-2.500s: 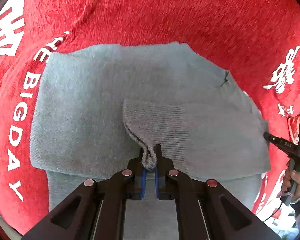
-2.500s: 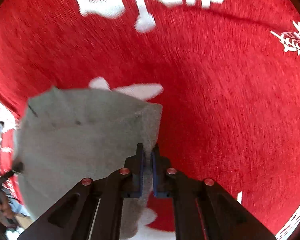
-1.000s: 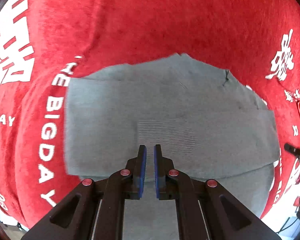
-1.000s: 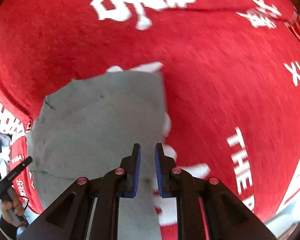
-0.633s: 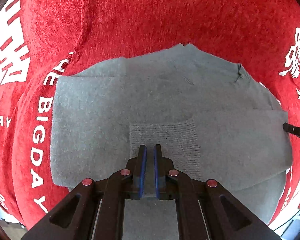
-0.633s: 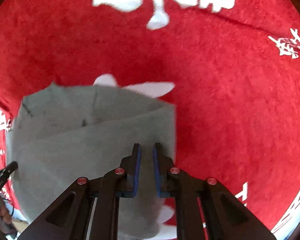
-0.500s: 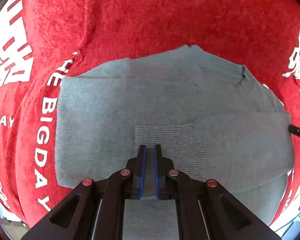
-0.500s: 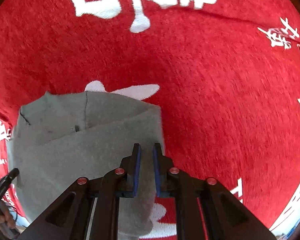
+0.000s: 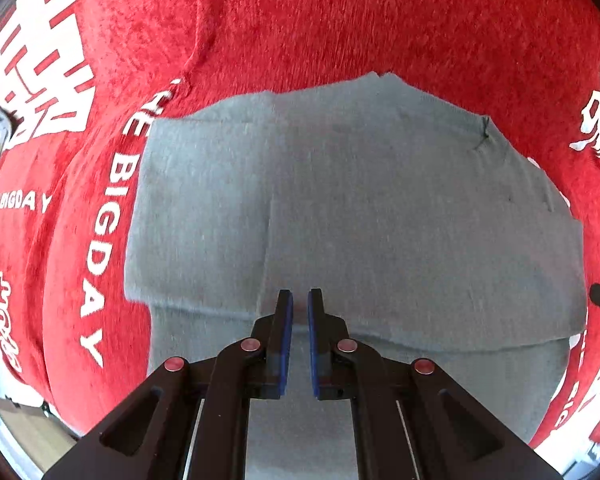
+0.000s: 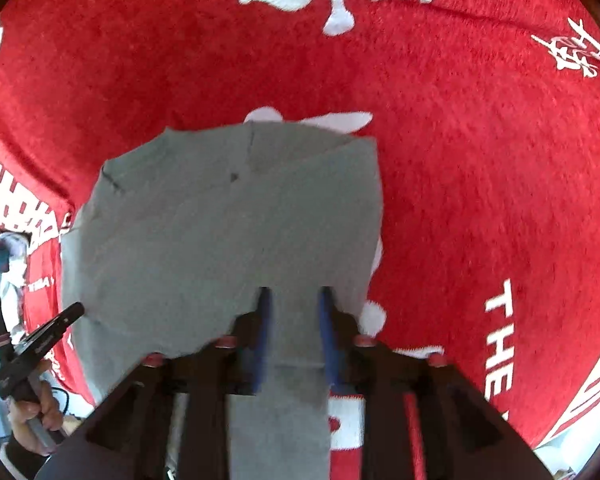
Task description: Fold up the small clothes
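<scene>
From the left wrist view I look straight down on the grey knit garment (image 9: 380,216), which lies flat on the red cloth with white lettering (image 9: 340,32) and fills most of the picture. It is folded: an upper layer with a straight lower edge runs across just ahead of my fingertips, and a narrower grey layer sticks out from under it toward me. A faint vertical crease runs down the upper layer left of centre, and a small dark thread mark sits near its far right corner. My left gripper (image 9: 298,300) hangs over that lower edge with its blue pads a narrow gap apart; its jaws have just been opening, and only the flat grey knit shows through the gap, nothing pinched or lifted. At the right edge of this view the black tip of the other tool pokes in beside the garment. In the right wrist view the same garment (image 10: 228,224) sits left of centre on the red cloth (image 10: 480,160), its right edge running down just past my fingertips. My right gripper (image 10: 294,300) is blurred, its jaws have just been opening and now stand clearly apart, with flat grey knit between them and nothing gripped. Lower left, a hand (image 10: 36,412) grips the handle of the left tool.
</scene>
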### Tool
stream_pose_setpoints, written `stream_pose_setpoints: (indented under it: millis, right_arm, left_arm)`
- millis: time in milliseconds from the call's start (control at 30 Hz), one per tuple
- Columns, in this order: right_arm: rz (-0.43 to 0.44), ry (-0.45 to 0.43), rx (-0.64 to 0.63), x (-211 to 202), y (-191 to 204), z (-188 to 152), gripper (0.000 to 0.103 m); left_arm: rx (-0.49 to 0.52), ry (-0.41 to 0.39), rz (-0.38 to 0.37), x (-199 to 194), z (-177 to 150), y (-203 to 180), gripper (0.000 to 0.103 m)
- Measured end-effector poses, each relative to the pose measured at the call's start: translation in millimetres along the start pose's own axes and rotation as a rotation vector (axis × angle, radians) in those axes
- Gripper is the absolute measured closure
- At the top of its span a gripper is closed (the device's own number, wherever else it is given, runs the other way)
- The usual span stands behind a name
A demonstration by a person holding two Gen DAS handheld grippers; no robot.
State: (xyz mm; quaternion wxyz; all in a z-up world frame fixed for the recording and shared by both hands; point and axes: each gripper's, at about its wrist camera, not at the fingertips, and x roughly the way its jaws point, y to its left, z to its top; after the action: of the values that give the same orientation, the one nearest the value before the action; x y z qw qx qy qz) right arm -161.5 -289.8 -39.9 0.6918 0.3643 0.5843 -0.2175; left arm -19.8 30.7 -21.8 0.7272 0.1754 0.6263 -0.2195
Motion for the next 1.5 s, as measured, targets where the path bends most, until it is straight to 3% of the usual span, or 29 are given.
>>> stream_pose_setpoints:
  millis: [33, 67, 133, 233, 300, 367, 400, 500, 567, 933, 1067, 1200, 1500]
  right_arm:
    - [-0.001, 0.001, -0.008, 0.2, 0.8, -5.1, 0.058]
    - [0.0, 0.006, -0.011, -1.0, 0.8, -8.2, 0.058]
    - [0.011, 0.018, -0.009, 0.7, 2.7, -10.8, 0.058]
    - [0.016, 0.027, -0.021, 1.4, 5.2, -16.6, 0.056]
    - [0.025, 0.028, -0.031, -0.9, 8.8, -21.3, 0.049]
    - [0.044, 0.019, -0.052, -3.0, 17.3, -24.5, 0.028]
    - [0.049, 0.015, -0.066, -5.5, 20.5, -26.3, 0.023]
    - [0.056, 0.001, -0.105, -9.2, 32.8, -30.7, 0.021]
    - [0.078, -0.005, -0.113, -11.4, 36.5, -33.6, 0.014]
    - [0.212, 0.024, -0.151, -8.9, 46.7, -47.3, 0.013]
    - [0.214, 0.068, -0.128, -3.3, 41.8, -53.9, 0.013]
    - [0.193, 0.116, -0.113, -0.3, 37.9, -63.5, 0.013]
    - [0.184, 0.107, -0.029, 4.6, 31.9, -92.9, 0.013]
  left_arm:
    - [-0.011, 0.005, 0.011, -0.2, -3.2, 0.2, 0.022]
    - [-0.027, 0.002, 0.037, -3.0, -9.4, 1.1, 0.0]
    - [-0.028, -0.029, 0.072, -10.2, -14.9, -1.4, 0.0]
    - [-0.032, -0.024, 0.066, -13.2, -22.1, -5.7, 0.0]
    - [-0.034, -0.023, 0.068, -16.2, -24.4, -8.1, 0.0]
    - [-0.044, -0.019, 0.07, -18.0, -24.7, -7.4, 0.0]
    - [-0.051, -0.017, 0.068, -18.3, -25.7, -7.4, 0.0]
    - [-0.067, -0.013, 0.07, -18.2, -22.6, -3.0, 0.0]
    - [-0.07, -0.013, 0.072, -21.3, -24.9, -5.2, 0.0]
    - [-0.09, -0.007, 0.071, -28.0, -43.9, -7.2, 0.0]
    - [-0.095, -0.004, 0.08, -28.7, -53.9, -7.4, 0.0]
    - [-0.088, 0.001, 0.143, -29.2, -62.4, -4.4, 0.0]
    - [-0.019, 0.02, 0.037, -24.1, -84.1, 2.5, 0.0]
